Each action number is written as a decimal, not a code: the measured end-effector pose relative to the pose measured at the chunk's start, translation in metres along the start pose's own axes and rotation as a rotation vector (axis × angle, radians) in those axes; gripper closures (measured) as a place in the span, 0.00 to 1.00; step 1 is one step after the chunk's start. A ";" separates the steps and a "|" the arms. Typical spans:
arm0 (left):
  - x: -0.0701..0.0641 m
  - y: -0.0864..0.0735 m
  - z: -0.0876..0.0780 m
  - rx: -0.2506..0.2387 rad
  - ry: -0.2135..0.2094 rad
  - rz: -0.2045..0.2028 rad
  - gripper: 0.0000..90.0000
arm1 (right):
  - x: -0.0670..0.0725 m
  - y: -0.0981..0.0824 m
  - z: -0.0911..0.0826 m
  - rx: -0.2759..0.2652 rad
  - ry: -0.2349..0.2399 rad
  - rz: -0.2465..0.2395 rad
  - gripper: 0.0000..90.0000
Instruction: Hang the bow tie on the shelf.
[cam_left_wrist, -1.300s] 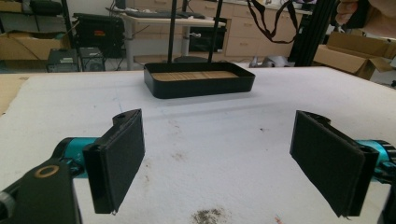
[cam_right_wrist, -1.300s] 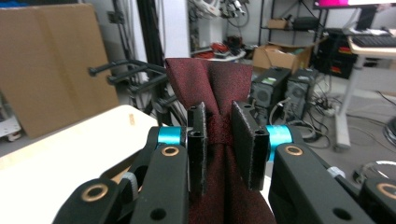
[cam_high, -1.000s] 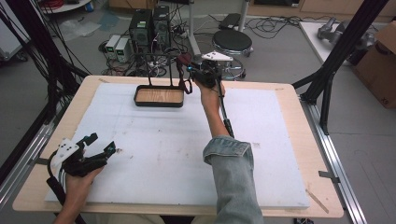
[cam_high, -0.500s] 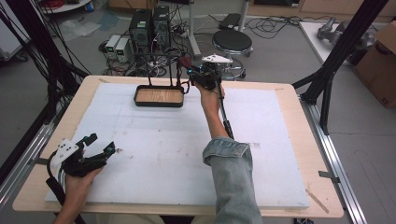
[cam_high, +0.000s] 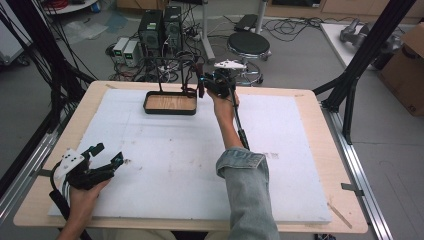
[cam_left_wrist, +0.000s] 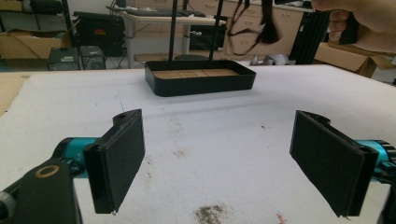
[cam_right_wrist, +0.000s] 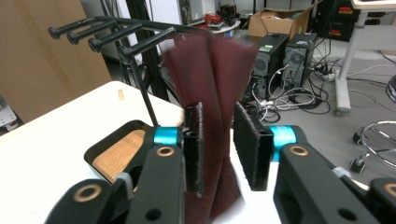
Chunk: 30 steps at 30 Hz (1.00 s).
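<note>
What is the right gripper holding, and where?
A dark red cloth hangs from the rack's peg between the fingers of the right gripper. They have just been opening, and a gap shows beside one, so it looks released.

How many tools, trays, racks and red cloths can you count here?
Tools: 2, the left tool open, the right tool with jaws that have just been opening, the cloth between them
Black tray: 1
Black rack: 1
Red cloth: 1
Total: 5
</note>
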<state>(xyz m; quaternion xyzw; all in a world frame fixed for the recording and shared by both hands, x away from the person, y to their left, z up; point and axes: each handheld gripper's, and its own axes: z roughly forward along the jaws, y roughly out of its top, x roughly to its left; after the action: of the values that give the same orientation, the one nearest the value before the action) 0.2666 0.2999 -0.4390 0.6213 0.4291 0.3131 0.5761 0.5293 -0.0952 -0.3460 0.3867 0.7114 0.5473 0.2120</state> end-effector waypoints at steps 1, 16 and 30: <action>-0.001 0.000 0.000 -0.004 0.002 0.003 0.20 | 0.000 0.000 0.000 0.002 0.000 0.001 0.80; -0.001 0.000 0.001 0.002 0.002 0.008 0.20 | 0.000 0.007 -0.011 -0.031 -0.023 -0.010 0.75; -0.001 -0.001 0.002 0.008 0.009 0.012 0.20 | -0.001 0.028 -0.044 -0.083 -0.031 -0.052 0.61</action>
<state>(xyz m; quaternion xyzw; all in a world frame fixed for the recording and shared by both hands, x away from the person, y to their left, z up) 0.2676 0.2982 -0.4404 0.6248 0.4292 0.3175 0.5698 0.5074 -0.1203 -0.3066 0.3676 0.6943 0.5646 0.2530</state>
